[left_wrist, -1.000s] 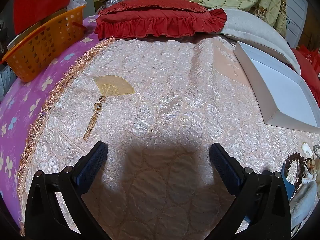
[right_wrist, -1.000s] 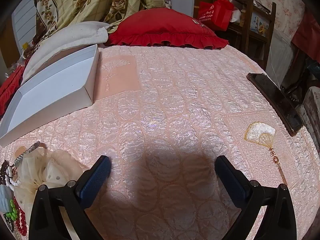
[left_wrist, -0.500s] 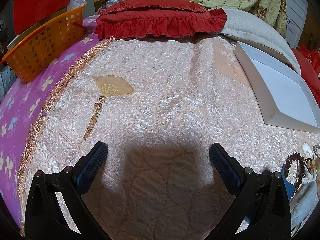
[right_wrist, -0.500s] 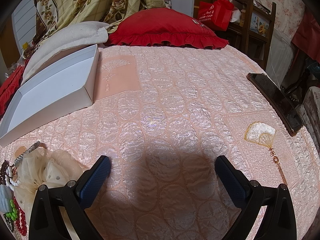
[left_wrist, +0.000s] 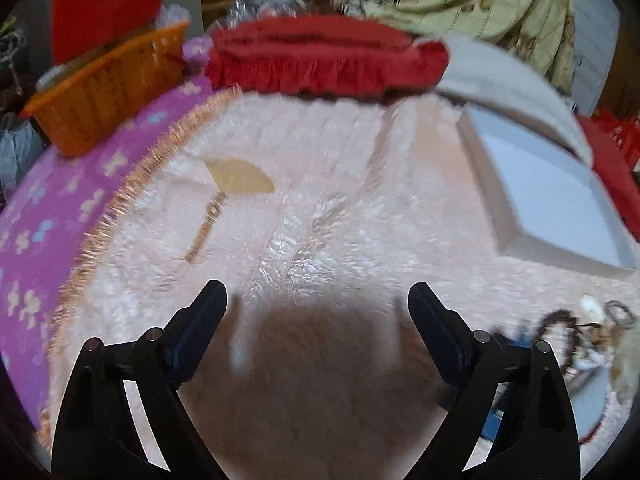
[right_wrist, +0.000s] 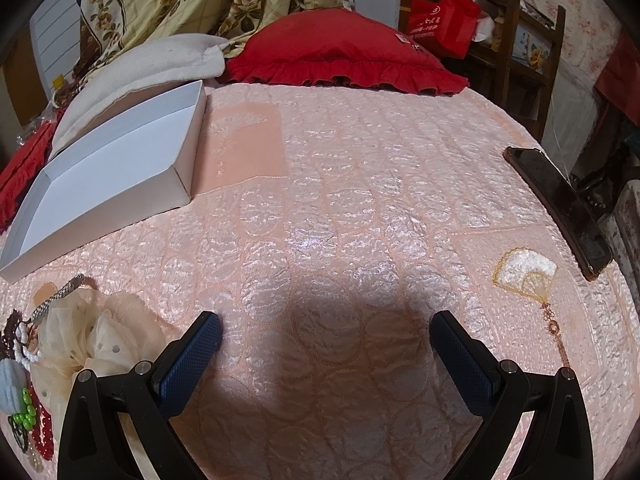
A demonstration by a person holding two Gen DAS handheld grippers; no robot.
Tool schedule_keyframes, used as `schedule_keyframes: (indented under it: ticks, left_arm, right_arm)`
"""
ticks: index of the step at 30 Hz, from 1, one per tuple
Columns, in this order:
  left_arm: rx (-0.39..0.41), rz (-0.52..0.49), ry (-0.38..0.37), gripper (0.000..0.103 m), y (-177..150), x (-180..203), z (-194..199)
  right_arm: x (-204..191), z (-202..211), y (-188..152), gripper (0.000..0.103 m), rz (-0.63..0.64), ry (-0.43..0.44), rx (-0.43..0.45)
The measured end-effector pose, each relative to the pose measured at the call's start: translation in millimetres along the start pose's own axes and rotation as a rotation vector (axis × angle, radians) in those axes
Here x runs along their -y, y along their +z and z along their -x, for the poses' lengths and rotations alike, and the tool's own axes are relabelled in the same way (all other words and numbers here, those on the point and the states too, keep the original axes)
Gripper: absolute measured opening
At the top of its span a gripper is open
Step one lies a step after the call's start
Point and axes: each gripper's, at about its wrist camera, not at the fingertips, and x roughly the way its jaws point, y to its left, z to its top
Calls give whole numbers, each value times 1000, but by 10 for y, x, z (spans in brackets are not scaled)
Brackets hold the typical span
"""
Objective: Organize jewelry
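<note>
Only the right view shows the phone (right_wrist: 560, 208); both grippers' jaws spread, the left's just narrowing, empty.

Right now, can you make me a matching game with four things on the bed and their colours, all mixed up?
Things:
1. open box
2. ruffled pillow
3. basket
4. phone

Colours:
A. orange
B. black
C. white
D. red

Pairs: 1-C, 2-D, 3-A, 4-B
</note>
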Motion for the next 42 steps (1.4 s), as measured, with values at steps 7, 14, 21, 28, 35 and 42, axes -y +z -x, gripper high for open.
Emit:
schedule_keyframes:
  ticks: [7, 14, 21, 28, 35, 42]
  left_arm:
    - [160, -79, 75, 93, -114, 198, 900]
    - [216, -88, 66, 93, -354, 358, 1340]
    - [142, -85, -23, 93, -690, 573, 1397]
    - [126, -153, -48, 93, -971, 792, 1410]
    - [119, -185, -34, 93, -1108, 839, 1483]
    - [106, -189, 5, 93, -1124, 757, 1382]
  right_arm:
    - [-7, 388, -175, 89, -56, 36, 56]
    - [-206, 1229, -606, 89, -84, 21, 297]
    - [-378, 1468, -914, 89, -106, 72, 322]
    - [-330, 1569, -1028, 89, -128, 29, 307]
    - [-256, 1547, -1116, 89, -139, 31, 269]
    - [-414, 1484, -1140, 89, -72, 59, 244]
